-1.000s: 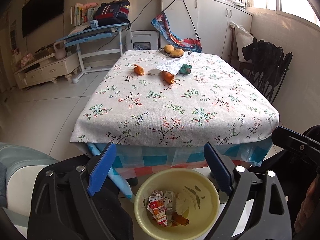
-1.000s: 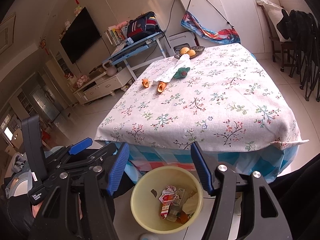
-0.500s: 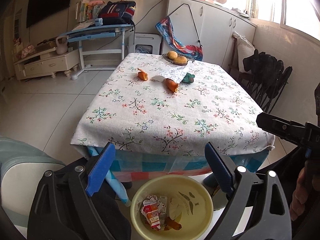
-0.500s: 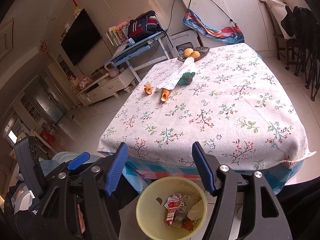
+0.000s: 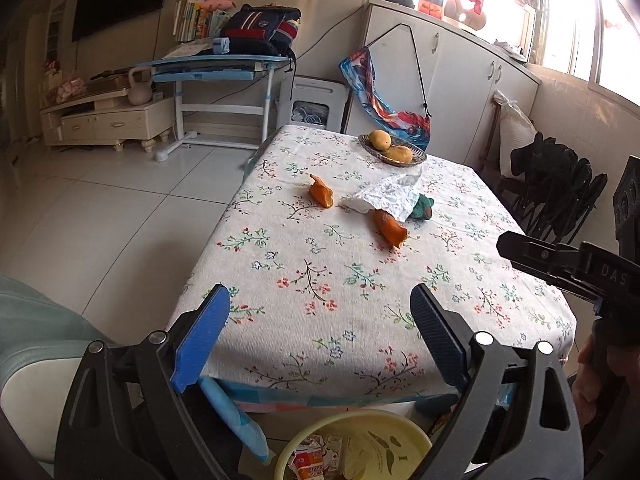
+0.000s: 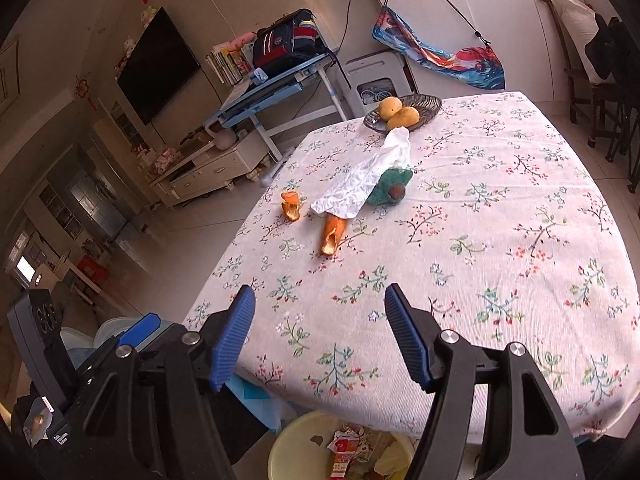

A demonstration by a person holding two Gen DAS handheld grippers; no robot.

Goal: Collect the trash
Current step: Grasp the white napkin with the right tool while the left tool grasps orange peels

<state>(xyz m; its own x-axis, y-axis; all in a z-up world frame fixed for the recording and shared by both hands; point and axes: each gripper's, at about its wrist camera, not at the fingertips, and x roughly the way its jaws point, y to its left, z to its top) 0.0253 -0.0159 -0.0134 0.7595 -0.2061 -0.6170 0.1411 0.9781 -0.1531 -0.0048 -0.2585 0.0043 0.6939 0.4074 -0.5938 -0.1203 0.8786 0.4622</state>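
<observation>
On the flowered tablecloth (image 5: 304, 248) lie two orange peels (image 5: 321, 195) (image 5: 390, 227), a crumpled white paper (image 5: 390, 196) and a green scrap (image 5: 423, 208). The right wrist view shows the same peels (image 6: 291, 206) (image 6: 332, 232), the paper (image 6: 368, 176) and the green scrap (image 6: 390, 190). A yellow bin (image 5: 352, 416) (image 6: 288, 444) with wrappers inside stands on the floor below the table's near edge. My left gripper (image 5: 320, 300) and right gripper (image 6: 319, 300) both hang open and empty over that near edge, well short of the trash.
A basket with two mangoes (image 6: 424, 106) sits at the table's far end. Dark chairs (image 5: 560, 184) stand along the table's right side. A blue desk (image 5: 216, 68) and a low TV stand (image 5: 104, 120) are across the tiled floor. A pale green seat (image 5: 36, 344) is at lower left.
Both grippers moved forward from above the bin to over the table's near edge. The bin slid down to the bottom of both views. Both jaws stayed open and empty.
</observation>
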